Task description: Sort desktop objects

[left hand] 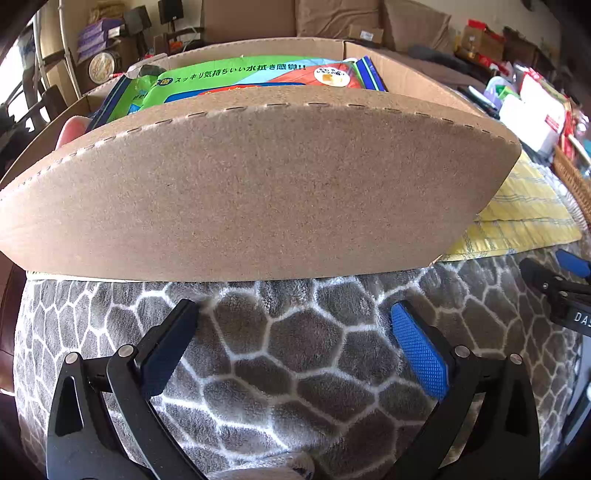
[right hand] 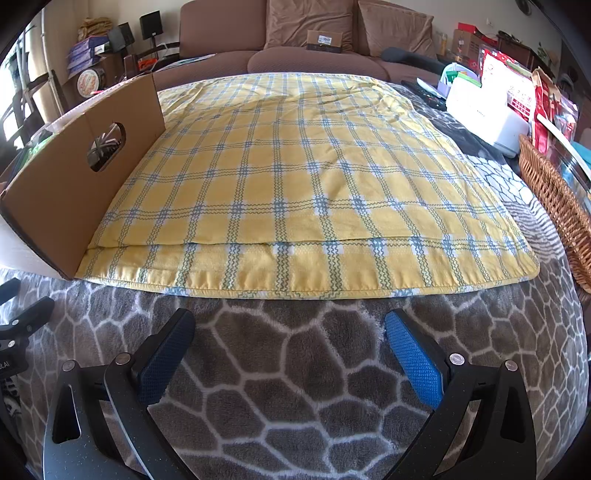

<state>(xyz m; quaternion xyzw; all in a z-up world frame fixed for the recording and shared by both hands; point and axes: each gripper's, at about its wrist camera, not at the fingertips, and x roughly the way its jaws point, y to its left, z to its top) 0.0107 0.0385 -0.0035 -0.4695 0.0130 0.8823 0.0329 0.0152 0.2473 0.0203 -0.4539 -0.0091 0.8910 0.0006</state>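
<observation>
Blue-padded left tool [left hand: 295, 343] wide open, empty

A brown sofa [right hand: 258, 55] with cushions [right hand: 310, 22] stands behind the table, black speakers [right hand: 151, 24] sit at far left, and a wicker basket [right hand: 554, 199] lines the right edge.

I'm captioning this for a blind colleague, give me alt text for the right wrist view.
A folded yellow plaid cloth lies on a grey stone-pattern blanket, just ahead of the open, empty right gripper. A cardboard box stands at its left, a wicker basket at far right.
</observation>
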